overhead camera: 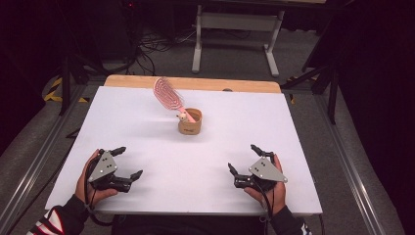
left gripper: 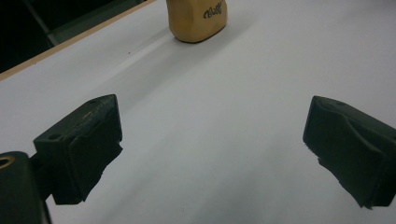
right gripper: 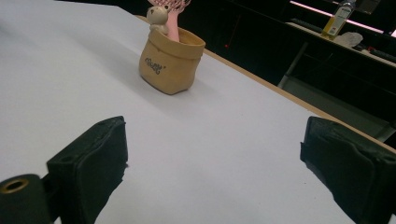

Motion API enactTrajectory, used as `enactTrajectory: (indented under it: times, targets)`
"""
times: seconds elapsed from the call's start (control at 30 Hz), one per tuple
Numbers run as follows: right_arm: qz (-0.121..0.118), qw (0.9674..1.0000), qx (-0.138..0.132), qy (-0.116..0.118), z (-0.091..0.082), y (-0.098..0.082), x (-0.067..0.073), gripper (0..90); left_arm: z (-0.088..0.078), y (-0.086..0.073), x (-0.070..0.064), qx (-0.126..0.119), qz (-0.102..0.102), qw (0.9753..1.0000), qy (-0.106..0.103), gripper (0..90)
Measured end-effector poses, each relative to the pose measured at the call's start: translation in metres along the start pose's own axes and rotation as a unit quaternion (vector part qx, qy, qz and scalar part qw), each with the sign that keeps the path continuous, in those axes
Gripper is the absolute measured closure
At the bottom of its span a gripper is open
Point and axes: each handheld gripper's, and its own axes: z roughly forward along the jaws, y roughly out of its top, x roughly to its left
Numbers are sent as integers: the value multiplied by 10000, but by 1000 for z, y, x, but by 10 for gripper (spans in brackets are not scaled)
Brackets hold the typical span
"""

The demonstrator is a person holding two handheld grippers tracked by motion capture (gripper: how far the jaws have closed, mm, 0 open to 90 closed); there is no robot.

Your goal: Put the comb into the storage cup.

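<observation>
Now, brush (overhead camera: 168, 93): handle down in pot (overhead camera: 190, 122), leaning.
Left gripper (overhead camera: 125, 165): jaws apart, empty.
Right gripper (overhead camera: 243, 159): jaws apart, empty.
Tip: probably steady pot, then lift brush straight.

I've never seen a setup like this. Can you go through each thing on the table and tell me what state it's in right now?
Left gripper: open, holding nothing, low over the table near the person.
Right gripper: open, holding nothing, low over the table near the person.
Tan cup: upright on the white table, apart from both grippers.
Pink hairbrush: handle down in the cup, head leaning up and out.
</observation>
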Motion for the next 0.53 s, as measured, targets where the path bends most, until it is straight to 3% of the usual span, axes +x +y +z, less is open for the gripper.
enactTrajectory:
  times: [0.53]
  targets:
    - [48, 10000, -18, 7, 0, -1, -2, 75, 2, 1, 0, 8, -8, 10000, 25, 56]
